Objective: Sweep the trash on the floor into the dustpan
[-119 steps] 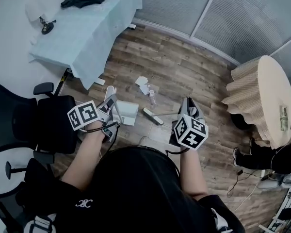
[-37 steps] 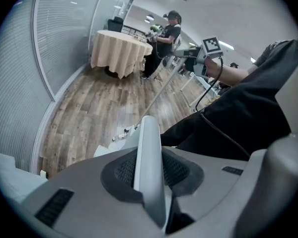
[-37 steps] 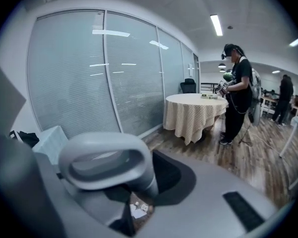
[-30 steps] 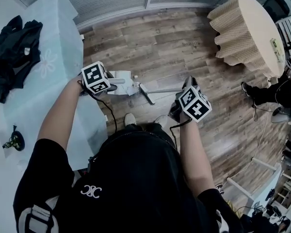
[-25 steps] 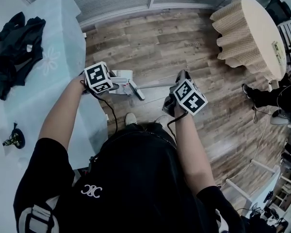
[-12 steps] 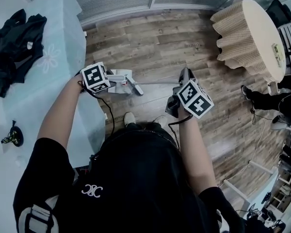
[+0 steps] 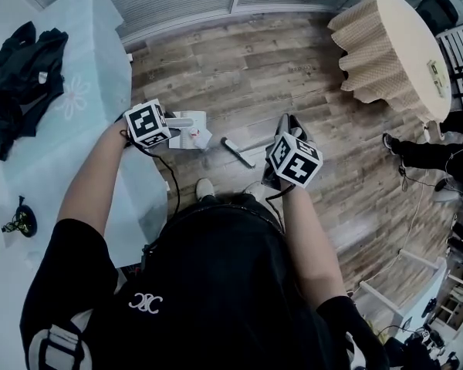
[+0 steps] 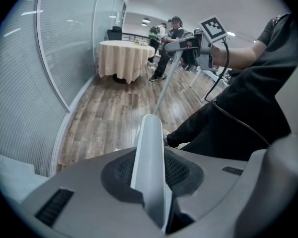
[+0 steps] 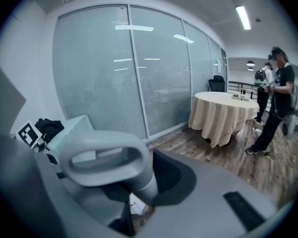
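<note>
In the head view the white dustpan (image 7: 187, 132) rests on the wood floor with pale crumpled trash (image 7: 194, 135) in it. My left gripper (image 7: 177, 122) is shut on the dustpan's handle (image 8: 150, 167), a pale bar running between its jaws. The dark broom head (image 7: 238, 153) lies on the floor a little right of the pan. Its thin pole (image 8: 165, 79) rises to my right gripper (image 7: 284, 123), which is shut on the broom's grey loop grip (image 9: 105, 158). Through the gap below that grip a bit of the trash (image 9: 137, 205) shows.
A table under a pale blue cloth (image 7: 77, 91) stands at the left with a black garment (image 7: 21, 68) on it. A round table with a beige cloth (image 7: 393, 45) is at the right, with people (image 8: 175, 31) beyond it. Blinds on glass walls (image 9: 94, 63) close the far side.
The broom head has drawn back from the dustpan's mouth toward the right and nearer me. My right gripper came down and closer. The dustpan and left gripper have barely shifted.
</note>
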Demonstrator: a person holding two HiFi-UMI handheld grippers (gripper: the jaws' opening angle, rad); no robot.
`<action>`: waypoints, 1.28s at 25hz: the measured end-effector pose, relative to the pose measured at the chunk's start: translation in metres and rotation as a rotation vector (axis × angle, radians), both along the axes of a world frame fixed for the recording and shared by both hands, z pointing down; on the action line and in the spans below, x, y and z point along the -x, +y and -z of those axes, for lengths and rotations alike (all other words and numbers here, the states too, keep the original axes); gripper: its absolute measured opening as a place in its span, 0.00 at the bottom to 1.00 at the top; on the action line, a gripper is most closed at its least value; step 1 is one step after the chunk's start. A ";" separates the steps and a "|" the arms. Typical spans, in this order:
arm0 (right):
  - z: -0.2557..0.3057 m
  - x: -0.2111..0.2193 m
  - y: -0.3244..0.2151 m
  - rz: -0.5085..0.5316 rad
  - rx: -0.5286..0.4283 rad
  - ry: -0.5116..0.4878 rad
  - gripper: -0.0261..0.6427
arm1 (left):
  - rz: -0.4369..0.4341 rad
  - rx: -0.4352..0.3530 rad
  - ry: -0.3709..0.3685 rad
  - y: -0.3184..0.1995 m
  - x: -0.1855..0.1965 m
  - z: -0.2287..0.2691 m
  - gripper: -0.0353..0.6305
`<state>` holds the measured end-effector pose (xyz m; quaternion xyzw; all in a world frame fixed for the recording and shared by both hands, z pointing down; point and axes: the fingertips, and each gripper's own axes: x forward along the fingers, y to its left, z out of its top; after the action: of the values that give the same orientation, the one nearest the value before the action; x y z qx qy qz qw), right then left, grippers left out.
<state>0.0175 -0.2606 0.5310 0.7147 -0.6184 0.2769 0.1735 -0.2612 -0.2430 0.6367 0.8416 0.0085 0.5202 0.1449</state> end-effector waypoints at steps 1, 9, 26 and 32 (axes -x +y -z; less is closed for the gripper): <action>-0.001 0.008 -0.003 0.019 0.003 0.009 0.13 | -0.001 -0.002 0.002 0.001 -0.001 0.000 0.18; -0.001 0.097 -0.029 0.234 -0.008 -0.035 0.13 | 0.003 -0.017 0.009 0.004 -0.002 0.002 0.18; 0.032 0.040 0.001 0.072 -0.089 -0.150 0.13 | 0.012 -0.041 0.029 0.003 0.014 0.002 0.18; 0.066 -0.013 0.027 -0.015 -0.121 -0.152 0.13 | 0.090 -0.056 0.052 0.003 0.014 0.014 0.18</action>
<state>0.0307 -0.2333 0.4653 0.7055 -0.6400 0.2936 0.0805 -0.2750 -0.2399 0.6225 0.8582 -0.0403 0.4910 0.1441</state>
